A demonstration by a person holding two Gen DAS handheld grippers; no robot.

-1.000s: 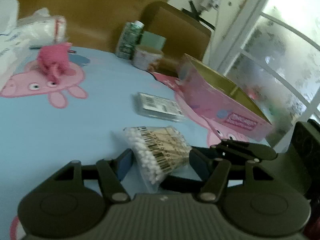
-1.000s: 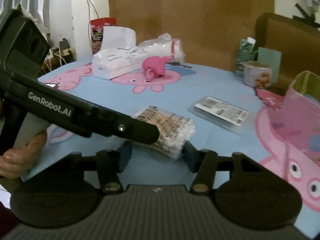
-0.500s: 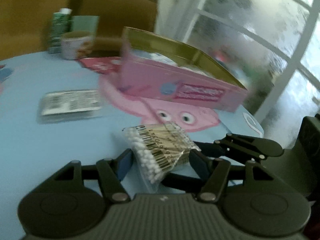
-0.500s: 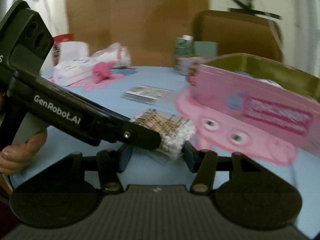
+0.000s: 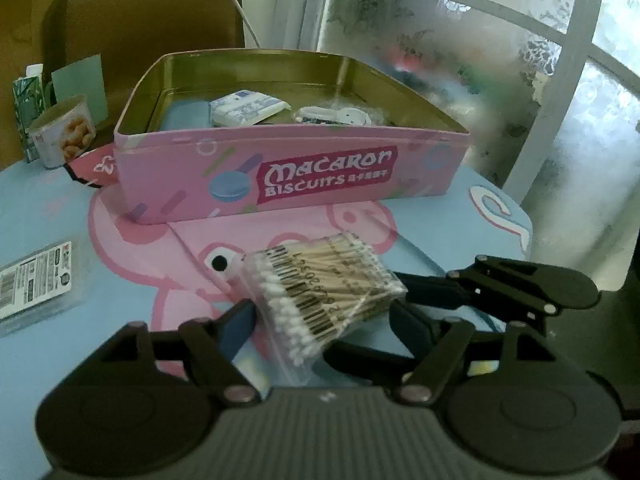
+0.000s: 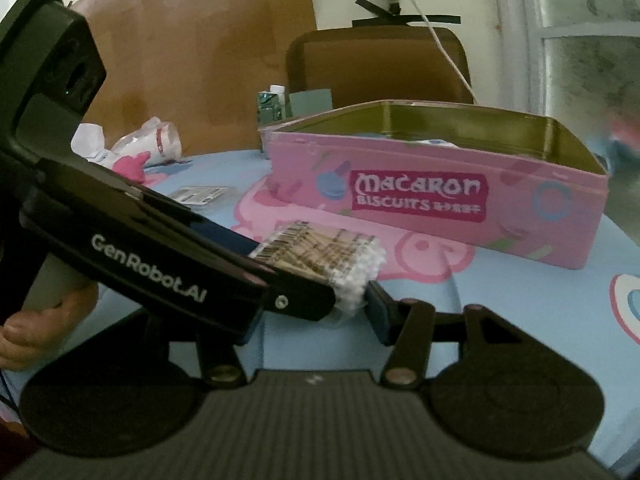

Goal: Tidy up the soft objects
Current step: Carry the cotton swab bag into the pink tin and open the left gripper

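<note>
Holding the cotton swab pack (image 5: 320,292) in my right hand-held gripper (image 6: 316,312), pads pressed on its swab ends, I see my left hand-held gripper (image 5: 324,320) opening around it, pads clear. Beyond both stands the pink biscuit tin (image 5: 280,168) on the table (image 5: 60,220).
</note>
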